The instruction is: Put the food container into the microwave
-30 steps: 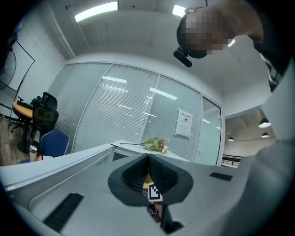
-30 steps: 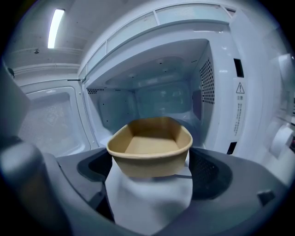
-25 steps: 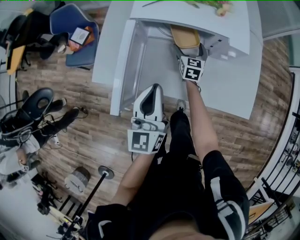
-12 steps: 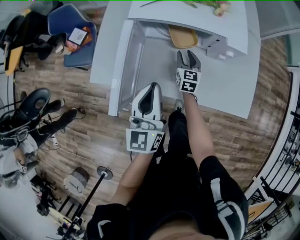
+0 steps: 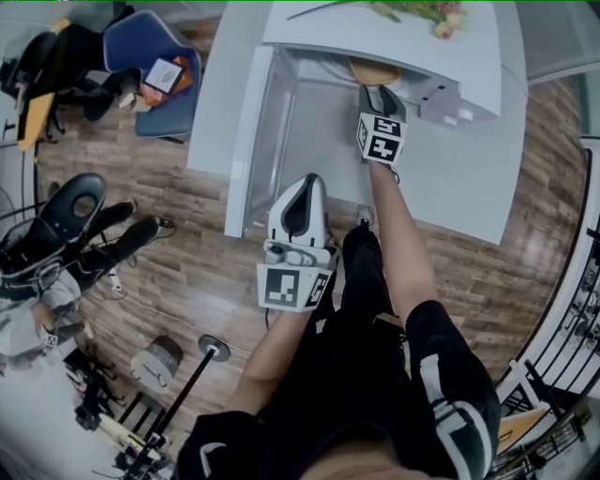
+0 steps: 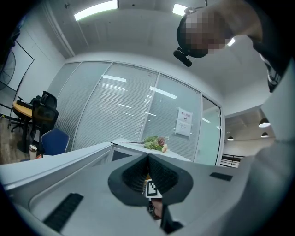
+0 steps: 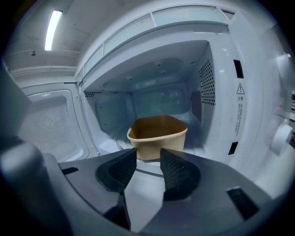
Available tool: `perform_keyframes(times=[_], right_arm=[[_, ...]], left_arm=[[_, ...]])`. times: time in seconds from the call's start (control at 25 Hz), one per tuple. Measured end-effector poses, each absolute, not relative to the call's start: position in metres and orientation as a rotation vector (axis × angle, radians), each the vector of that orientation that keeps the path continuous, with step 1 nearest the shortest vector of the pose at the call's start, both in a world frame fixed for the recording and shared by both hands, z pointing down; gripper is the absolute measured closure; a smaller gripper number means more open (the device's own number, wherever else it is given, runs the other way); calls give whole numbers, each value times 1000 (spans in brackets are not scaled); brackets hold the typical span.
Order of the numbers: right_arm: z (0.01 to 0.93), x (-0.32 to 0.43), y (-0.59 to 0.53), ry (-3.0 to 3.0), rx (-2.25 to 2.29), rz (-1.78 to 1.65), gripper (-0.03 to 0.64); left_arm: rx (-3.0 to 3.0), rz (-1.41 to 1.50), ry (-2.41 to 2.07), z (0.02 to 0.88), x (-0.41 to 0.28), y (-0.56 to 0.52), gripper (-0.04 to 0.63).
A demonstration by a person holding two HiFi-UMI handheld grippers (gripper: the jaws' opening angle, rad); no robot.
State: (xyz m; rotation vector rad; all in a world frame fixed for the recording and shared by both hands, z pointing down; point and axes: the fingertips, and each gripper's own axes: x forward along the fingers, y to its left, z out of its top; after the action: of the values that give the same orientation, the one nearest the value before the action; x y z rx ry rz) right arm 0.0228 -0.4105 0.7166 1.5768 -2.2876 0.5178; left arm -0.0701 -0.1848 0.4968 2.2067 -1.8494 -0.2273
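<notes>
The tan food container (image 7: pixel 157 137) stands upright on the floor of the white microwave (image 7: pixel 221 92), open top up. In the head view the container (image 5: pixel 375 71) shows just under the microwave's top edge. My right gripper (image 7: pixel 148 159) is open at the cavity mouth, its tips just short of the container's near wall, nothing between them. From above, the right gripper (image 5: pixel 380 98) reaches into the opening. My left gripper (image 5: pixel 298 211) hangs back over the floor in front of the table, shut and empty; its own view shows the left gripper (image 6: pixel 148 161) with pads meeting.
The microwave door (image 5: pixel 258 131) stands swung open to the left, also seen as the door (image 7: pixel 50 120) beside my right jaw. Flowers (image 5: pixel 422 11) lie on the microwave's top. The white table (image 5: pixel 459 178) carries the microwave. A blue chair (image 5: pixel 155 70) stands at far left.
My right gripper let go of the container, drew back open, then came forward again to the cavity mouth. The container now sits deeper inside. The left gripper has barely moved.
</notes>
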Motion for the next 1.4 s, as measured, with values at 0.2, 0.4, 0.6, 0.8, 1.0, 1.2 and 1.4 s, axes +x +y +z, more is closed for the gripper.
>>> perform_keyframes(times=[0.2,0.4,0.6,0.8,1.0,1.2,1.4], right_arm=[[699,29,-381,-2295,1573,589,456],[616,50,-295,-2403,1545,613,547],[507,69,-215,-2531,1491,548,589],[437,88,-168,-2597,1505,444,591],[430,104,-157,-2576,1535,389,592],[438,106,-149,-2566,1514,394,592],[439,106,-149,-2567,1518,388,592]], left_arm=[[2251,-234,-1822,480,-66,-180,575],[2316,-227,-1791,444,-62,-161,575],[2368,-225,-1773,408,-66,-136,575],[2431,-211,-1763,384,-66,-116,575],[2420,-202,-1763,385,-64,-112,575],[2431,-197,-1740,386,-59,-120,575],[2441,-204,-1712,388,-52,-124,575]])
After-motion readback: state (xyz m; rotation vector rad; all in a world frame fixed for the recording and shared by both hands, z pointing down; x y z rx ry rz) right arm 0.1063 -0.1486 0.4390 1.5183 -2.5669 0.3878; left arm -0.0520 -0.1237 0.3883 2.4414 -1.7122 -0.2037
